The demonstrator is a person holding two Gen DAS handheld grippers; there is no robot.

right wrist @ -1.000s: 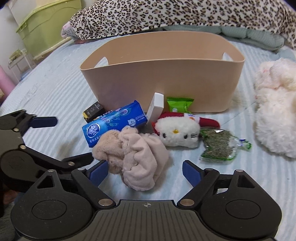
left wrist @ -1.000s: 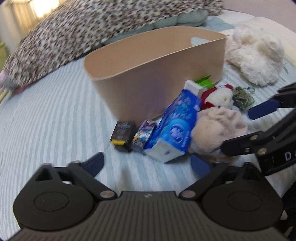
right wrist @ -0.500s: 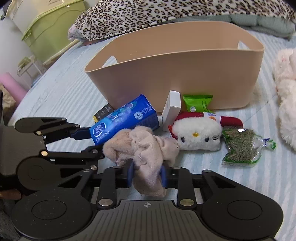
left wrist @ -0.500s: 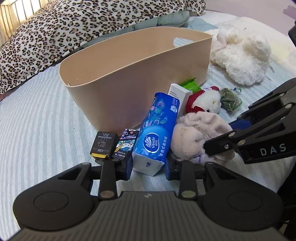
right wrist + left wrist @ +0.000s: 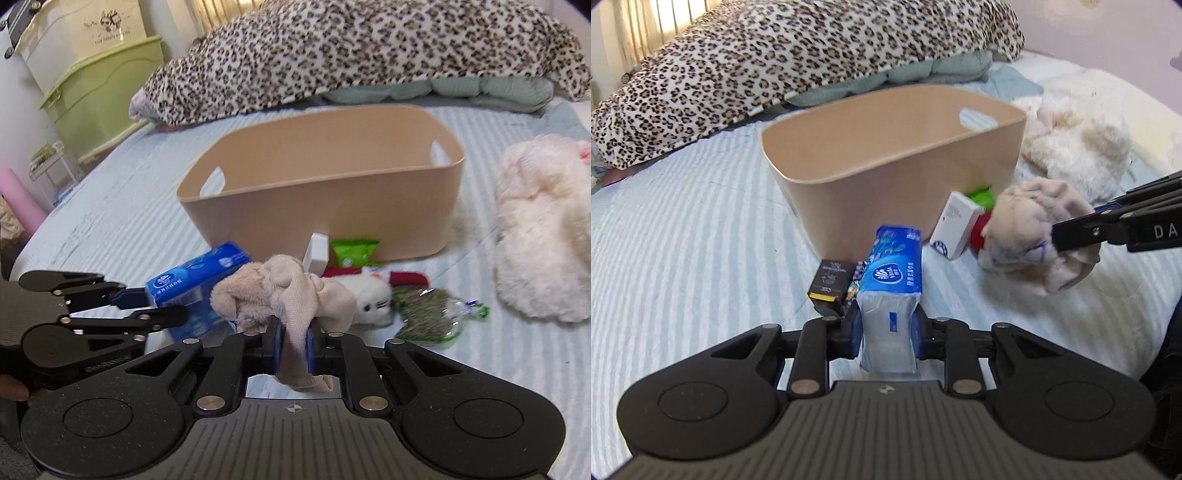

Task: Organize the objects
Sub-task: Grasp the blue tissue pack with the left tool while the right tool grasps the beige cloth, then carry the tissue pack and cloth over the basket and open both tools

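Observation:
An empty tan bin (image 5: 894,147) (image 5: 332,192) stands on the striped bed. My left gripper (image 5: 886,332) is shut on a blue tissue pack (image 5: 892,280) and holds it lifted in front of the bin; the pack also shows in the right wrist view (image 5: 195,280). My right gripper (image 5: 293,343) is shut on a beige plush cloth (image 5: 288,295) and holds it raised; the cloth shows at the right of the left wrist view (image 5: 1038,247).
On the bed by the bin lie a black box (image 5: 829,282), a white box (image 5: 955,225), a green packet (image 5: 352,251), a white-and-red cat plush (image 5: 369,295) and a bag of dried herbs (image 5: 428,317). A white fluffy plush (image 5: 543,229) lies right. A leopard-print blanket (image 5: 351,48) lies behind.
Both grippers closed on their items and lifted them off the bed. The tissue pack and the beige cloth rose and moved toward the bin.

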